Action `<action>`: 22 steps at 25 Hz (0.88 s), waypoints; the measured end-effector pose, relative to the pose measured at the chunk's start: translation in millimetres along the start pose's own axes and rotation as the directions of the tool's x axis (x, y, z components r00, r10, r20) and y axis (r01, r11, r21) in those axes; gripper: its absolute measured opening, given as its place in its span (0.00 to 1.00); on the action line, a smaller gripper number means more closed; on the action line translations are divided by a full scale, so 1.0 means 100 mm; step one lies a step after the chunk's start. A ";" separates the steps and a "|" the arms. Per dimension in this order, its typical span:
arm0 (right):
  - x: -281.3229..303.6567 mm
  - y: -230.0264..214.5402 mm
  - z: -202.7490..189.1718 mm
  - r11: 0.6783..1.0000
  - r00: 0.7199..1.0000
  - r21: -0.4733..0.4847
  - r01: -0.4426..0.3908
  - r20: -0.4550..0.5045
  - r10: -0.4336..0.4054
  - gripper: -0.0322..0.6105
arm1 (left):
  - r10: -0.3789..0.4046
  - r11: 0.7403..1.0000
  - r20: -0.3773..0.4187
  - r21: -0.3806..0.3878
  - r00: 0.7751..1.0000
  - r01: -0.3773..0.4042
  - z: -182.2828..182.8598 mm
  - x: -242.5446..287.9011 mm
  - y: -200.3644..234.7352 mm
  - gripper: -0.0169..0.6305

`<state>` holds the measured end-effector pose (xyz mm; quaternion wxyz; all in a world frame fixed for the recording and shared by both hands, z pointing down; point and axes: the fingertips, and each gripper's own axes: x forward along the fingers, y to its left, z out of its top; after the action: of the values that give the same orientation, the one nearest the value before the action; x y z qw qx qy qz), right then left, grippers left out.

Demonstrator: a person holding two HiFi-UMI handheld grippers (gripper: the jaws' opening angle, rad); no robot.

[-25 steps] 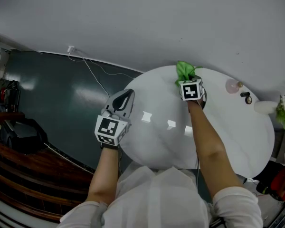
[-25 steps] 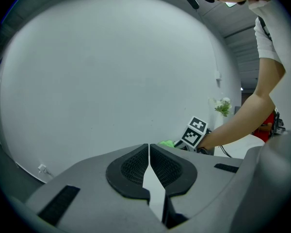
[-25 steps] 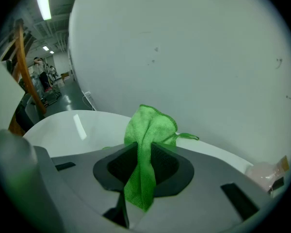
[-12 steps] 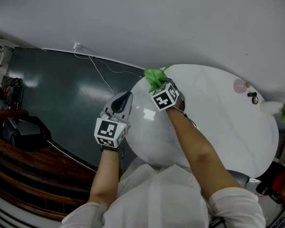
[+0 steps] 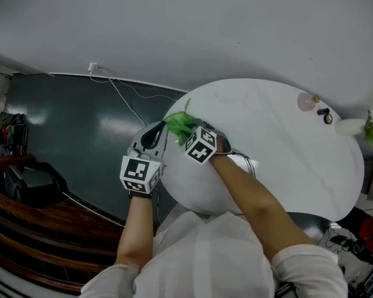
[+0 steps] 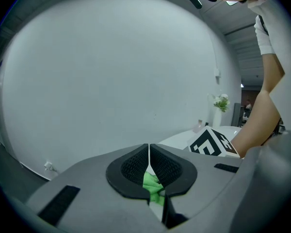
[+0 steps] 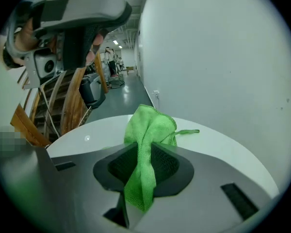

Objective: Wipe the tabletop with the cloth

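Observation:
The round white table [image 5: 286,148] fills the middle of the head view. My right gripper [image 5: 189,132] is shut on a green cloth [image 5: 179,124] and presses it on the table's left edge. In the right gripper view the cloth [image 7: 150,125] bunches up between and beyond the jaws of that gripper [image 7: 144,152], over the tabletop [image 7: 218,149]. My left gripper [image 5: 151,135] hangs just off the table's left edge, close beside the cloth, shut with nothing clamped. In the left gripper view the cloth [image 6: 153,188] shows past the closed left gripper [image 6: 149,154].
At the table's far right stand a small pink object [image 5: 306,102], a small black item [image 5: 324,113] and a white vase [image 5: 351,126] with flowers. A white cable [image 5: 124,101] runs over the dark floor at left. Wooden steps [image 5: 25,228] lie at the lower left.
My right gripper has swept the cloth from the far middle of the table to its left edge, ending next to the left gripper. The left gripper has barely moved.

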<state>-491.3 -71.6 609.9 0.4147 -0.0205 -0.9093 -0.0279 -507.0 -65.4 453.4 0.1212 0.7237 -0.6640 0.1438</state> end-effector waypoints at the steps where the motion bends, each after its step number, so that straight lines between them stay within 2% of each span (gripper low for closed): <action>1: -0.05 0.01 -0.06 1.000 1.000 -0.009 -0.005 -0.001 0.005 0.18 | -0.008 1.000 0.000 0.003 1.000 0.008 0.00 0.02 -0.04 0.06; 4: -0.24 -0.09 -0.30 1.000 1.000 0.014 0.021 -0.007 -0.021 0.18 | -0.038 0.999 -0.003 0.009 0.999 0.038 0.00 0.08 -0.19 0.06; 7: -0.48 -0.30 -0.58 0.994 0.997 0.077 0.080 -0.011 -0.079 0.18 | -0.067 0.998 -0.009 0.014 0.998 0.067 0.02 0.17 -0.35 0.06; 12: -0.95 -0.75 -1.18 0.955 0.978 0.209 0.211 -0.050 -0.205 0.18 | -0.117 0.993 -0.024 0.030 0.993 0.118 0.02 0.32 -0.66 0.06; 17: -1.51 -1.21 -1.89 0.876 0.937 0.333 0.350 -0.126 -0.326 0.18 | -0.164 0.985 -0.036 0.050 0.986 0.165 0.06 0.47 -0.91 0.06; 22: -2.08 -1.49 -2.58 0.755 0.882 0.458 0.470 -0.209 -0.423 0.18 | -0.205 0.976 -0.050 0.068 0.977 0.208 0.09 0.59 -1.12 0.06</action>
<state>-169.3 -240.8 616.4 0.4286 0.3055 -0.8435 0.1071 -390.5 -113.7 468.4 0.1234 0.7896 -0.5766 0.1698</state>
